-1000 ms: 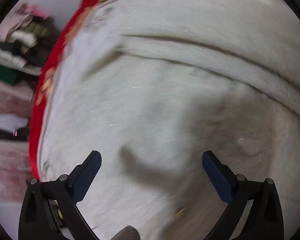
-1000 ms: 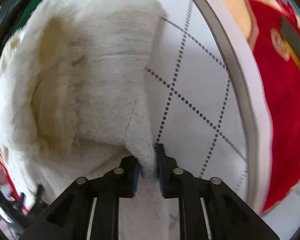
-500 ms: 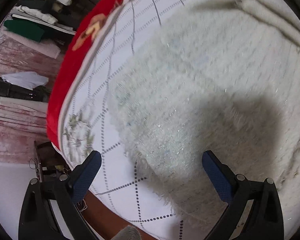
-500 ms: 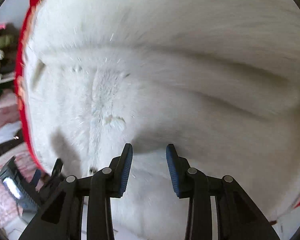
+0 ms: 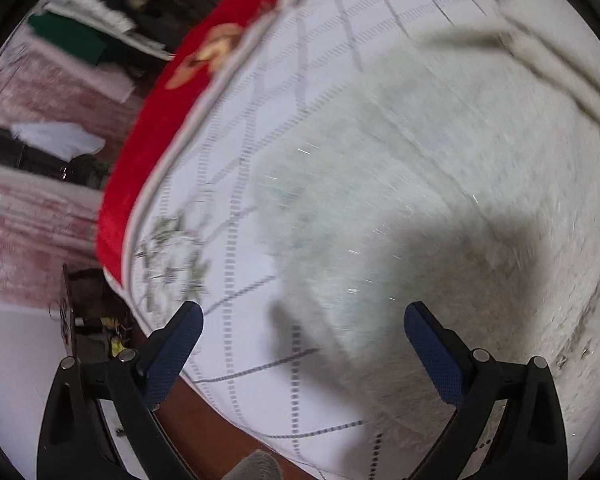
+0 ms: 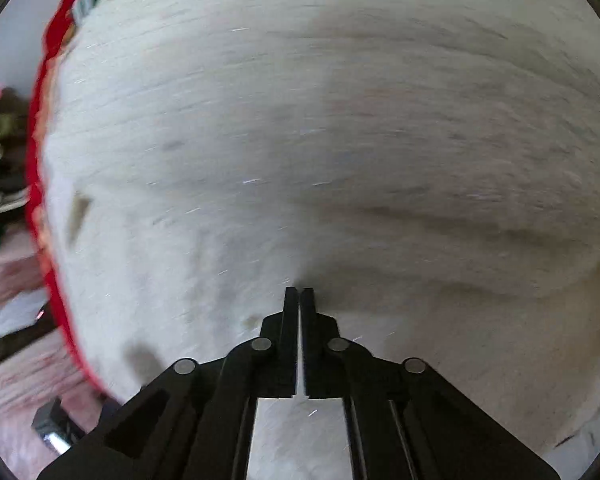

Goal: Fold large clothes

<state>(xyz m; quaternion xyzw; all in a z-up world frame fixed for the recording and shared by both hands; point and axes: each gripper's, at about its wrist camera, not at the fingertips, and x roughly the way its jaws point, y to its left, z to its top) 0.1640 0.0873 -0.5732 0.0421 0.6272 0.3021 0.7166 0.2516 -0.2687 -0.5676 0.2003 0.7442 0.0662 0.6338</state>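
A large fluffy white garment (image 5: 440, 184) lies spread on a bed with a white quilted cover (image 5: 236, 184). In the right wrist view the garment (image 6: 300, 140) fills nearly the whole frame. My left gripper (image 5: 302, 320) is open and empty, held above the garment's lower left corner near the bed's edge. My right gripper (image 6: 299, 292) is shut, its fingers pressed together with nothing visible between them, just over the garment's surface. Both views are blurred by motion.
A red blanket border (image 5: 148, 136) runs along the bed's left side. Beyond it is a pink floor with piled clothes (image 5: 112, 24). A brown bed frame edge (image 5: 204, 412) shows below the left gripper. The red border also shows in the right wrist view (image 6: 40, 168).
My right gripper let go of the white garment's edge, opened, then closed empty over the garment. My left gripper stayed open and moved toward the garment's lower left corner.
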